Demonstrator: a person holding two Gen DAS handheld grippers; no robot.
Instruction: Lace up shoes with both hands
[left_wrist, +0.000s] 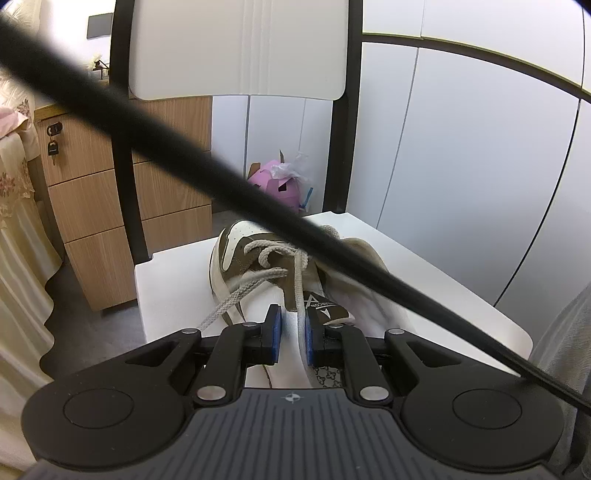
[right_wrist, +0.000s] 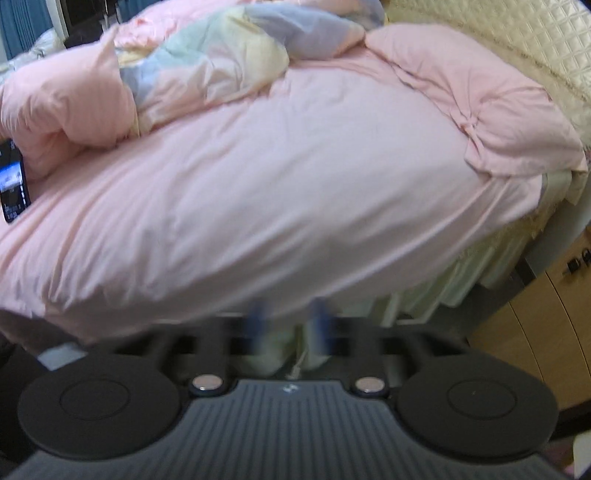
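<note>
- A brown-and-white sneaker (left_wrist: 258, 266) is seen lying on a white chair seat (left_wrist: 177, 288), toe at the far end.
- One grey shoelace (left_wrist: 301, 295) is pinched between the narrowly set blue pads of the left gripper (left_wrist: 293, 328).
- The right gripper (right_wrist: 291, 325), blurred, is held with jaws apart and empty over a pink-sheeted bed (right_wrist: 258, 184).
</note>
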